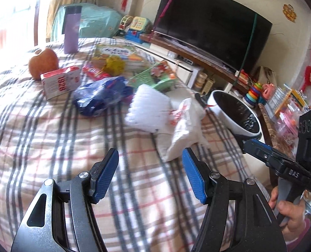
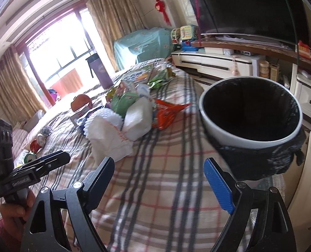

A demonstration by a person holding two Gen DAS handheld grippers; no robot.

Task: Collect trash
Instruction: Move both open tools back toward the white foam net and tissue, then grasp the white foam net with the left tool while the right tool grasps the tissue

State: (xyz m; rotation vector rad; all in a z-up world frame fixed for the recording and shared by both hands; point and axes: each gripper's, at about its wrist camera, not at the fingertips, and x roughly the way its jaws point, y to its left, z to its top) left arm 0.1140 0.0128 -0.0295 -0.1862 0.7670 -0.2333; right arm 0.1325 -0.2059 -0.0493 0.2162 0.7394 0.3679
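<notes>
Trash lies on a plaid bedspread point(image 1: 50, 138): a white crumpled bag point(image 1: 184, 124), white foam wrap point(image 1: 149, 109), a blue plastic bag point(image 1: 100, 96), a red and white carton point(image 1: 60, 82) and snack wrappers point(image 1: 96, 71). A white bin with a black liner point(image 2: 251, 115) stands at the bed's right edge; it also shows in the left wrist view point(image 1: 237, 113). My left gripper point(image 1: 150, 172) is open and empty above the bedspread, short of the white bag. My right gripper point(image 2: 159, 180) is open and empty, left of the bin. An orange wrapper point(image 2: 165, 113) lies beside the white bag point(image 2: 136, 119).
An apple point(image 1: 43, 63) and a purple bottle point(image 1: 71, 31) stand at the far side of the bed. A picture book point(image 1: 117, 52) and a green toy pack point(image 1: 155, 75) lie there too. A TV point(image 1: 212, 21) on a low cabinet and toys line the right wall.
</notes>
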